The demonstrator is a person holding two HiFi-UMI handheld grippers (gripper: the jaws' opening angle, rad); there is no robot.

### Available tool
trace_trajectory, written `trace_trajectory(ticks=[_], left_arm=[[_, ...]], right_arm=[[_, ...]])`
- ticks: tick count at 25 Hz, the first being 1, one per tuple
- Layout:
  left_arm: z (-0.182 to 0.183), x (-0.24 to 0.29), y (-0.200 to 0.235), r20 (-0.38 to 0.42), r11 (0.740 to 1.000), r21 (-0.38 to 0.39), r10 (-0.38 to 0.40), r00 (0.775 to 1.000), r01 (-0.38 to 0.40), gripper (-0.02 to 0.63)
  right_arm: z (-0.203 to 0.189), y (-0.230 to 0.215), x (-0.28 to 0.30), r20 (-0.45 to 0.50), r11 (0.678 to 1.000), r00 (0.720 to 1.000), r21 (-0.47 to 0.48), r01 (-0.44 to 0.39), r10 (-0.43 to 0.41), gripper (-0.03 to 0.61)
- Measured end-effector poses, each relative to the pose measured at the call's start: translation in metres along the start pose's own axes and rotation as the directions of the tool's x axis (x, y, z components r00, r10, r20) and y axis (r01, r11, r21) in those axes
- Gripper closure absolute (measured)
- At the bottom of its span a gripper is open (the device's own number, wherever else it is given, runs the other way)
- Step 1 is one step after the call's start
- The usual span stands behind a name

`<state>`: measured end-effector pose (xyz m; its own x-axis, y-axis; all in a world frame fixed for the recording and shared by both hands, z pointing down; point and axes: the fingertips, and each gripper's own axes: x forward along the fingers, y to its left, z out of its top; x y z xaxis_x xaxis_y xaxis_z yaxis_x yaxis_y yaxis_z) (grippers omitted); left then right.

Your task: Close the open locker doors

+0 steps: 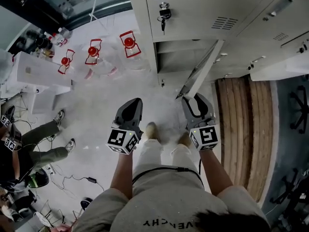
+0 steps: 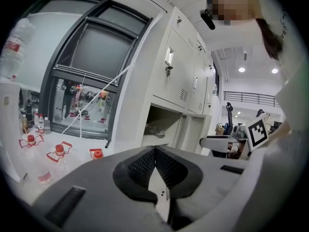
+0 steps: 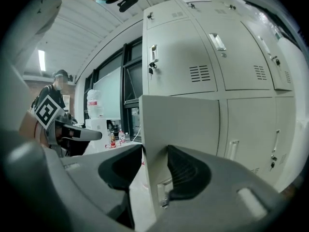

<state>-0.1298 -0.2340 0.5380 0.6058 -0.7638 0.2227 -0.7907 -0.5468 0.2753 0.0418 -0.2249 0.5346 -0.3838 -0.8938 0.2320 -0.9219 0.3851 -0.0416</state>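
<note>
Two black jaws of the right gripper are clamped on the free edge of the pale grey sheet-metal locker door, one ribbed pad flat against its near face and the other jaw against the far side. Only the right gripper view shows this contact, and the small latch slot low on the edge. The left gripper holds nothing, its lattice-textured tips pressed together.

The head view shows what neither gripper camera does: the door stands well out from the pale grey steel locker bank, slanting towards the person, with the left gripper well apart from it on its left. The left gripper view alone looks into the open compartment, where something clear and crumpled lies on the shelf.

A bunch of dark keys hangs from the lock of the shut door above. Clear plastic bottles with red caps stand on the speckled pale floor, and brown wooden planks lie to the right
</note>
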Motion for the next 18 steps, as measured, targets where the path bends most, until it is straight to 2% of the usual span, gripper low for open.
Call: trace_trajectory(ticks=[9, 18], left_arm=[[0.011, 0.002, 0.046, -0.009, 0.999, 0.015, -0.033, 0.999, 0.033, 0.615], [0.019, 0.004, 0.082, -0.009, 0.999, 0.017, -0.048, 0.999, 0.048, 0.615]], right_arm=[[0.011, 0.021, 0.059, 0.015, 0.999, 0.999, 0.003, 0.043, -0.043, 0.423], [0.019, 0.028, 0.118, 0.01, 0.999, 1.0, -0.018, 0.03, -0.03, 0.428]])
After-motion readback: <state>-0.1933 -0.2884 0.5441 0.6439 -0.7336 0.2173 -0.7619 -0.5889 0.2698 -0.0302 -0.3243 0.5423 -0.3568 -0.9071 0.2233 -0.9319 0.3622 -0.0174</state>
